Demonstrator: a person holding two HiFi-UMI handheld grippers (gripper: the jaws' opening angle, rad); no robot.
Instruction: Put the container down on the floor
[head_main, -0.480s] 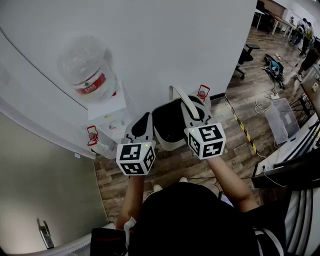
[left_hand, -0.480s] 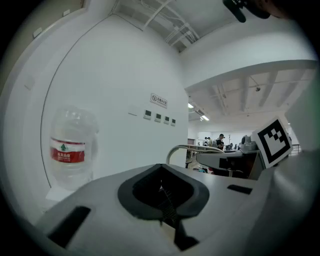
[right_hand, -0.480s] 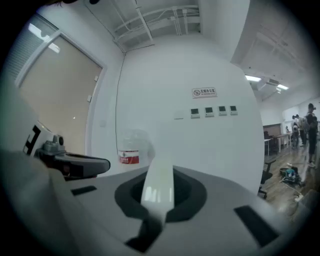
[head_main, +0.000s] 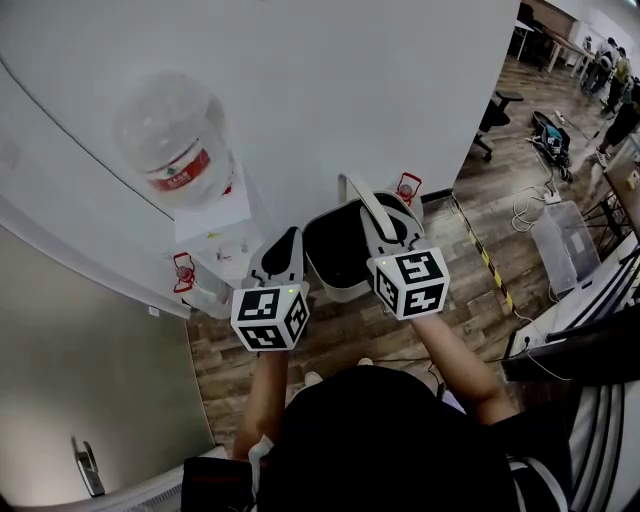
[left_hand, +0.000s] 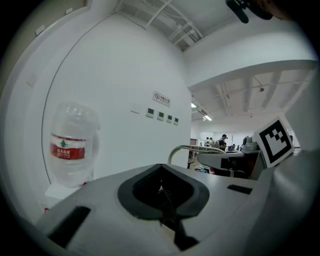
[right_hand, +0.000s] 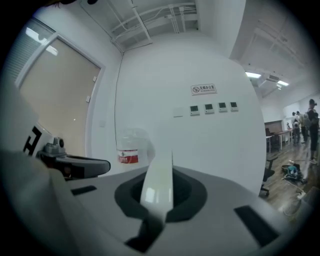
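A white container (head_main: 322, 275) with a dark inside hangs by its white handle (head_main: 372, 203) over the wooden floor. My right gripper (head_main: 380, 225) is shut on that handle, and the handle shows as a white strip (right_hand: 159, 182) pinched between the jaws of my right gripper (right_hand: 156, 207). Left of the container, my left gripper (head_main: 290, 240) is held level and touches nothing. In its own view my left gripper (left_hand: 167, 207) has the dark pads meeting with nothing between them. The handle's arch (left_hand: 192, 148) shows beyond it.
A water dispenser with a large clear bottle (head_main: 175, 135) stands against the white wall at the left. Small red-capped items (head_main: 185, 272) (head_main: 405, 185) sit by the wall. At the right are a clear plastic box (head_main: 565, 240), cables, striped floor tape (head_main: 485, 255) and an office chair (head_main: 492, 115).
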